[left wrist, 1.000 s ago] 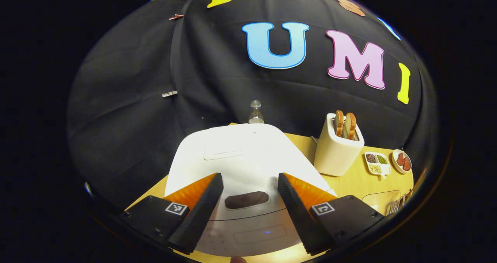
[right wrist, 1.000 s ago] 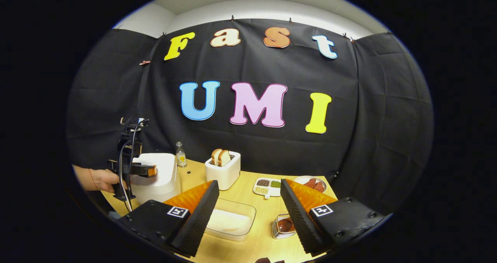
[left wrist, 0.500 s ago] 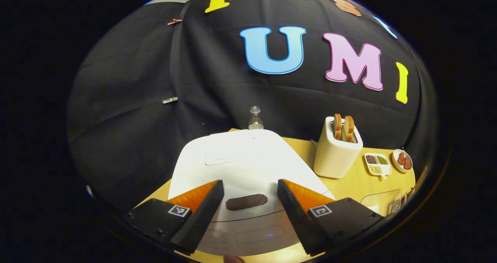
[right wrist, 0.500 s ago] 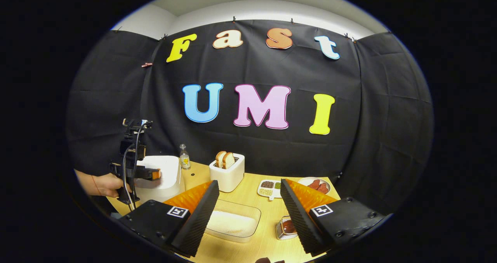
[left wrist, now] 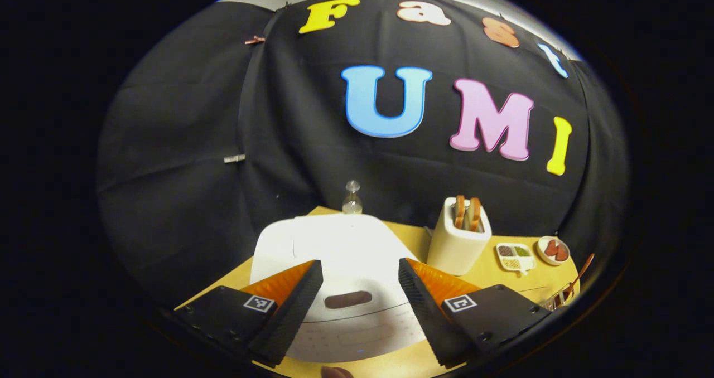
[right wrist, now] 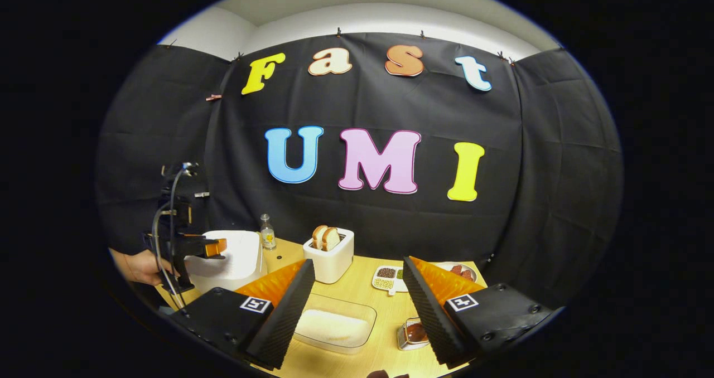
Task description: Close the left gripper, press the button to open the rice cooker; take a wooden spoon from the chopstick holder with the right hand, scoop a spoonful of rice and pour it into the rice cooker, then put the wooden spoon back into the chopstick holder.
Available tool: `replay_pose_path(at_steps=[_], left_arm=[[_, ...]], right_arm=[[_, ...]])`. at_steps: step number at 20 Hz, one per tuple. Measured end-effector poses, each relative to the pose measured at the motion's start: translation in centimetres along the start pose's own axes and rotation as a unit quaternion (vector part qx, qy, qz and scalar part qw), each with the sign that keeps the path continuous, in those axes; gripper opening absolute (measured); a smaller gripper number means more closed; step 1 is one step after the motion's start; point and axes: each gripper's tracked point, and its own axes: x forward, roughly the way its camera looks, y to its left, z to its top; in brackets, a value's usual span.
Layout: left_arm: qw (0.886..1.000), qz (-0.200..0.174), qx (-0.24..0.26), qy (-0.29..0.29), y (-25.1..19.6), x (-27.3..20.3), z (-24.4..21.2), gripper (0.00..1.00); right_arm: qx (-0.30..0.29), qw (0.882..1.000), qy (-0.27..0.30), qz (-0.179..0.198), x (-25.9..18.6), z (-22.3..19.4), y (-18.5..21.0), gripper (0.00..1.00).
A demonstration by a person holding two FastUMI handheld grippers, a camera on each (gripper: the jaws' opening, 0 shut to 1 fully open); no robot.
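Cooker [left wrist: 334, 255], one white piece with its lid down, stands at the left part of the surface [left wrist: 513, 280]; its dark button [left wrist: 348, 299] sits between the left gripper [left wrist: 360, 305] fingers, which are spread apart and hold nothing. Behind the cooker stands one small bottle [left wrist: 351, 198]. Right of it is one toaster [left wrist: 458, 243] with two slices of bread. Farther right lie one divided dish [left wrist: 515, 256] and one plate [left wrist: 553, 250]. At the right edge one spoon [left wrist: 577, 275] leans in one holder [right wrist: 411, 333]. The right gripper [right wrist: 360, 305] is also released, empty, above one clear box of rice [right wrist: 333, 326] near the front edge. A hand [right wrist: 139, 266] holds the left gripper.
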Motion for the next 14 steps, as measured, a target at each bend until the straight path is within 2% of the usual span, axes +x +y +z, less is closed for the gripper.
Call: replay_pose_path(at_steps=[6, 14], left_arm=[[0.993, -0.057, 0.03, -0.099, -3.1, -6.2, 6.6, 0.94], [0.988, -0.086, 0.019, -0.127, -5.2, -12.2, 9.0, 0.94]], right_arm=[[0.013, 1.0, -0.022, -0.001, 0.9, 2.1, 0.0, 0.98], [0.01, 0.999, -0.049, -0.012, 1.0, 3.9, -0.7, 0.98]])
